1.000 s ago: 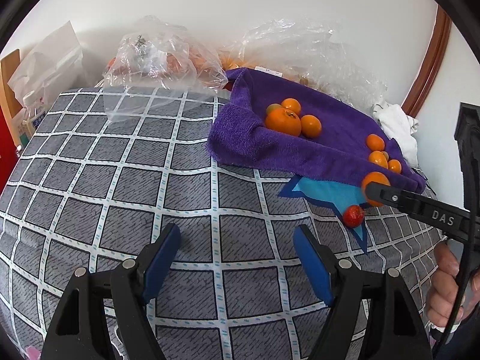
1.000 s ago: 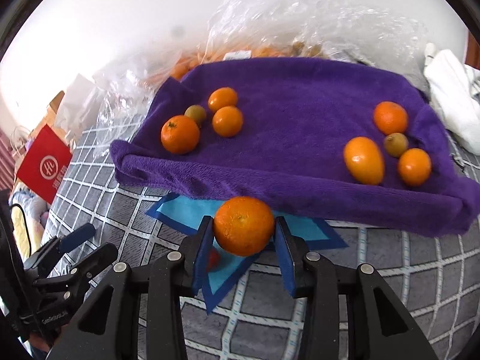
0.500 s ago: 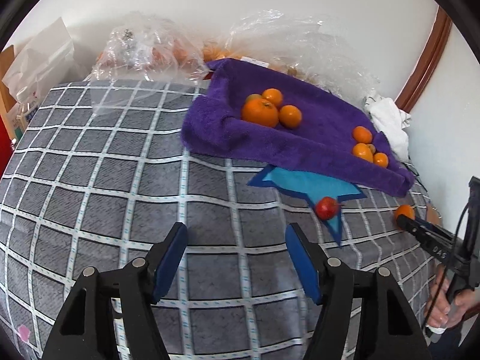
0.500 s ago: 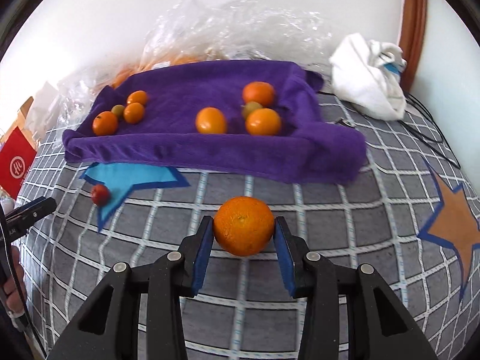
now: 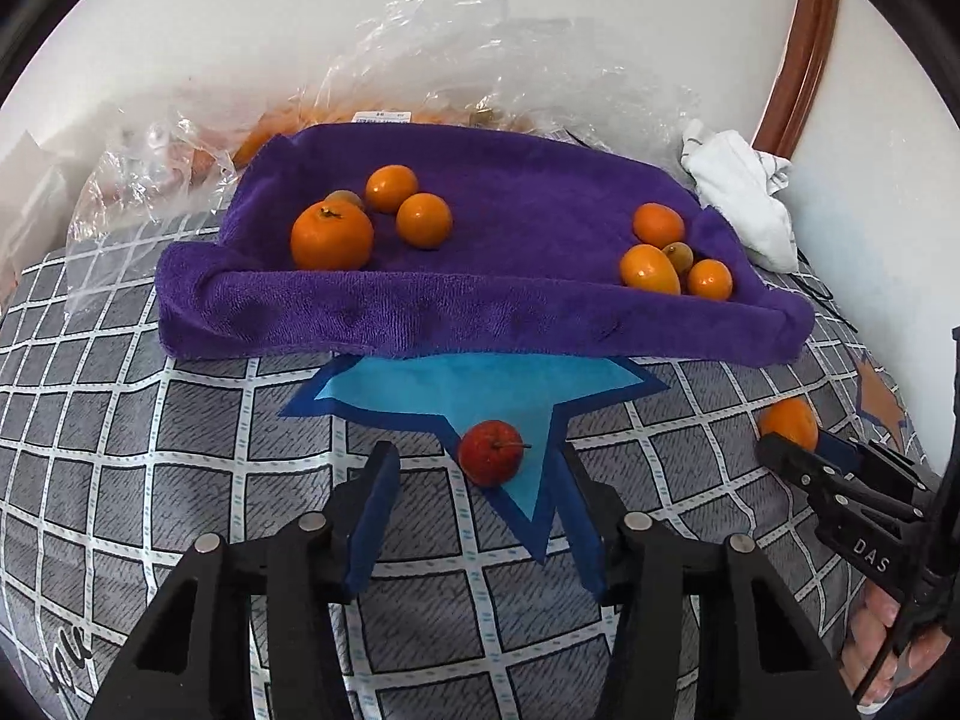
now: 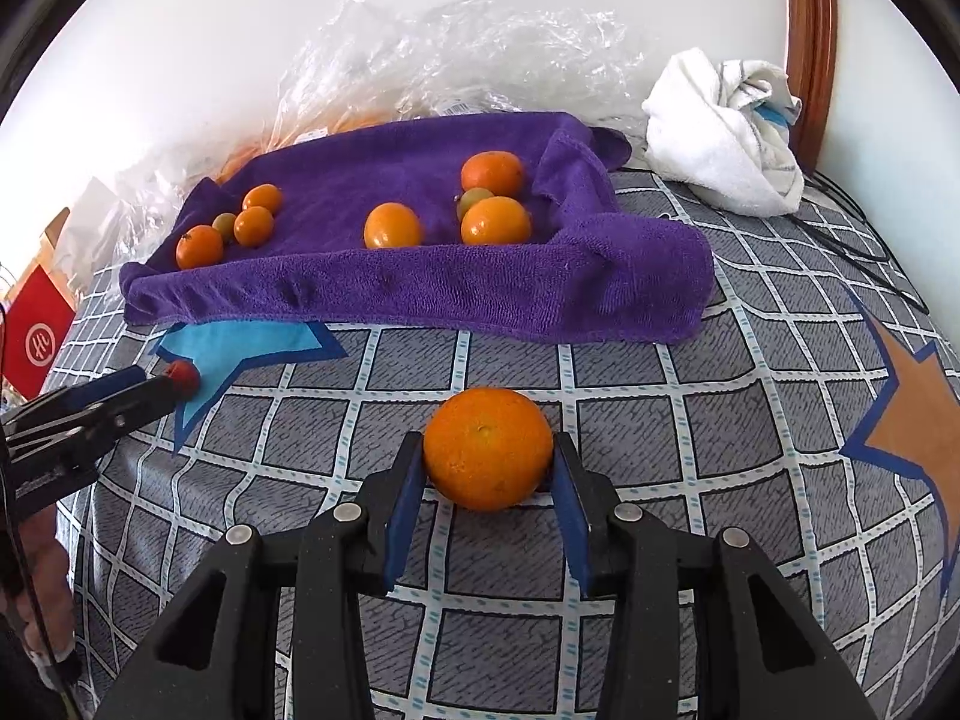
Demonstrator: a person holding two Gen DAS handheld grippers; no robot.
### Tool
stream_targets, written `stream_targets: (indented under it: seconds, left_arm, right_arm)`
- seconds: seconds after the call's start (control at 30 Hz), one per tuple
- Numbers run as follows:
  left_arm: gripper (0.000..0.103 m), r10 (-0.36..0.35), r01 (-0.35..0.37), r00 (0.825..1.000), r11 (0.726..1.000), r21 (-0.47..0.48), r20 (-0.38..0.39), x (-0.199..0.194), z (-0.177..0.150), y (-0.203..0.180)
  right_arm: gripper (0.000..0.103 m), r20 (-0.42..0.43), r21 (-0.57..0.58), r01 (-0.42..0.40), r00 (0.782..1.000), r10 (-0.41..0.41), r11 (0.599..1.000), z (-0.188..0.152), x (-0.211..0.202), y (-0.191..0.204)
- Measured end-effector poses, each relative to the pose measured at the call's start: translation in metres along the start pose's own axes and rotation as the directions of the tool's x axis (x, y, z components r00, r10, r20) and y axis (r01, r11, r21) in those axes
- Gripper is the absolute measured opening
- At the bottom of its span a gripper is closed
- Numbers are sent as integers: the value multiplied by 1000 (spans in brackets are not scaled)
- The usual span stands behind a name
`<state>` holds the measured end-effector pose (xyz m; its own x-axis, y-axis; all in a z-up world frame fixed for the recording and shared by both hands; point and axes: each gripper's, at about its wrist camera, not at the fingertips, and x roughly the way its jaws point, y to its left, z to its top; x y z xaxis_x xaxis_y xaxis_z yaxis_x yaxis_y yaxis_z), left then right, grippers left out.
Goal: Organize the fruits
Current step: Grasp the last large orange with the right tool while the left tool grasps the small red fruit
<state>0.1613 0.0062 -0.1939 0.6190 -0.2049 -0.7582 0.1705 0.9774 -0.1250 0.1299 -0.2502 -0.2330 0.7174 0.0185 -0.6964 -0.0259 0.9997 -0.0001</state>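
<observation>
Round orange fruit sits clamped in right gripper; left gripper, jaws just closing, apart, small red fruit at 12 o'clock.

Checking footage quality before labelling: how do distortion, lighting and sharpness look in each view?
Left wrist view: fisheye bends the checked cloth, corners vignetted black, red fruit sharp, even daylight. Right wrist view: same bulge, white wall overexposed at left, held orange crisp.
</observation>
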Motion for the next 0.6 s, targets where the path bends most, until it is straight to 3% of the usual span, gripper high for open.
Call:
stream_targets:
  seconds: [0.17, 0.23, 0.6]
  left_arm:
    - [33, 12, -12, 1000, 1000, -7, 14, 6, 1, -4]
    - [23, 26, -26, 999, 1000, 9, 24, 8, 0, -8]
    - [22, -2, 4, 999, 999, -36, 34, -9, 2, 4]
  right_arm:
    - [41, 10, -32, 23, 1000, -23, 999, -3, -1, 7]
    - [41, 8, -35, 16, 1000, -15, 999, -3, -1, 7]
    - [41, 4, -28, -4, 1000, 4, 1000, -2, -1, 4]
